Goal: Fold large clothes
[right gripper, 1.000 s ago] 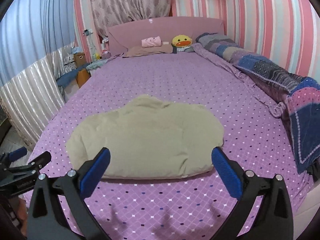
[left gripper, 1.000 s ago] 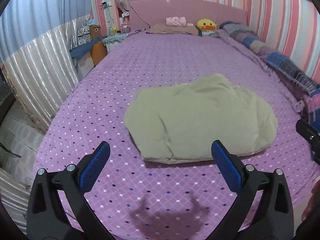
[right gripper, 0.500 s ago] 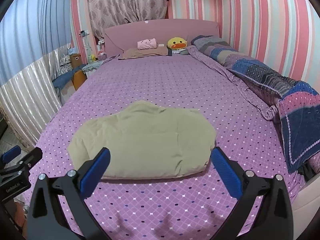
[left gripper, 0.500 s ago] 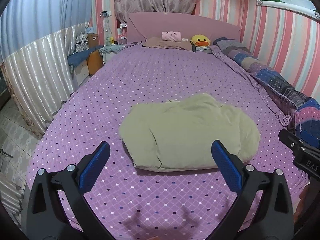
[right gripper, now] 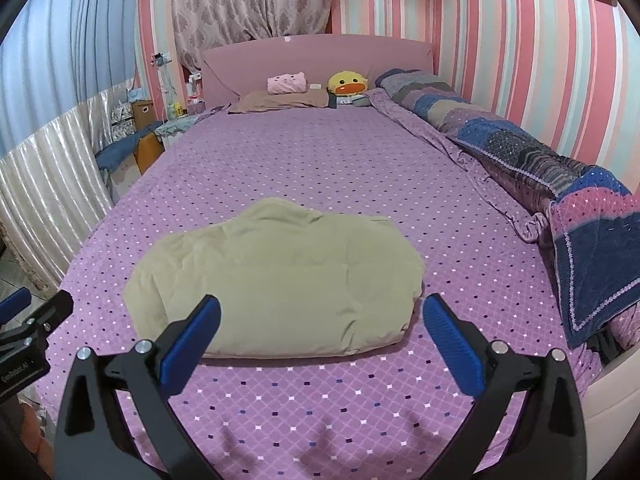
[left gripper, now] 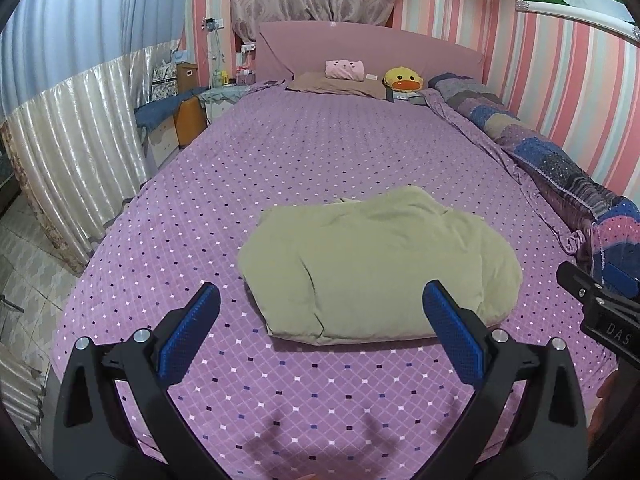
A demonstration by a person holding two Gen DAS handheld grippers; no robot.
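Folded olive garment [left gripper: 376,272] lying mid-bed on purple dotted bedspread [left gripper: 320,152], left gripper [left gripper: 318,318] and right gripper [right gripper: 320,330] both spread wide and empty just short of it, tiled floor [left gripper: 24,248] only in left view, quilt's hanging corner [right gripper: 592,272] clearest in right view.

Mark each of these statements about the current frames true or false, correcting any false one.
1. The left claw is open and holds nothing. True.
2. The olive garment lies folded on the purple bedspread. True.
3. The right claw is shut on the garment. False: it is open, clear of the cloth.
4. The yellow duck plush sits on the garment. False: it sits by the headboard.
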